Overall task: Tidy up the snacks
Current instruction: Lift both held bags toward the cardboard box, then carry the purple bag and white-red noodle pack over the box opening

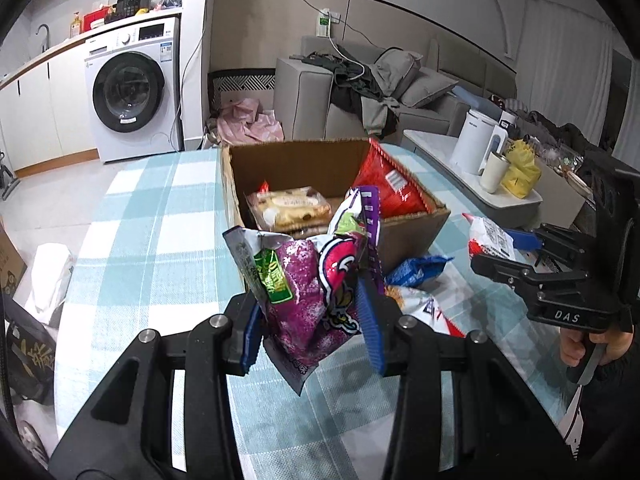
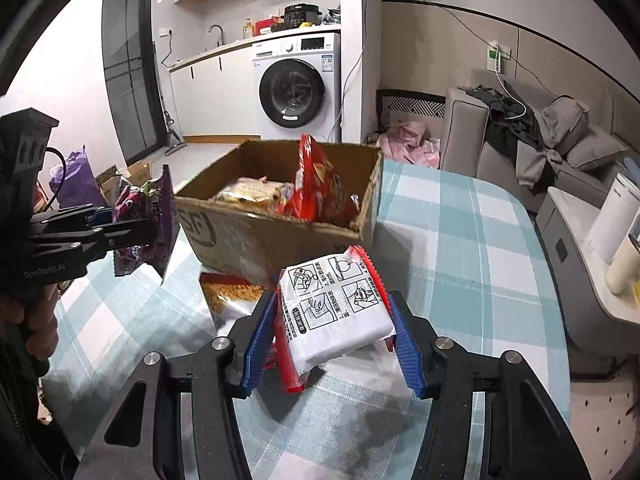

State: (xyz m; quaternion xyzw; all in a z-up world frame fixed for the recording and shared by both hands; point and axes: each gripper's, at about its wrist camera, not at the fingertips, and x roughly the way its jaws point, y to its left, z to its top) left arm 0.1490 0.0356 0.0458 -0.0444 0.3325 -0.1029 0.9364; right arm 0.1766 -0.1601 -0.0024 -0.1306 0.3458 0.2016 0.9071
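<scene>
My left gripper [image 1: 312, 316] is shut on a purple snack bag [image 1: 308, 292], held above the checked table just in front of the open cardboard box [image 1: 412, 228]. The same purple snack bag [image 2: 140, 220] shows at the left of the right wrist view. My right gripper [image 2: 332, 328] is shut on a white and red noodle packet [image 2: 336, 312], lifted off the table near the cardboard box [image 2: 256, 236]. In the box lie a pale biscuit pack [image 1: 288, 208] and a tall red bag [image 1: 392, 184]. From the left wrist view the right gripper [image 1: 508, 248] holds its noodle packet [image 1: 488, 236] at the right.
A blue packet [image 1: 420, 270] and a red and white packet [image 1: 432, 312] lie on the table [image 1: 160, 216] beside the box. An orange snack bag [image 2: 232, 296] rests by the box's near corner. A side table with a white kettle [image 1: 474, 142] stands right; a sofa [image 1: 360, 96] behind.
</scene>
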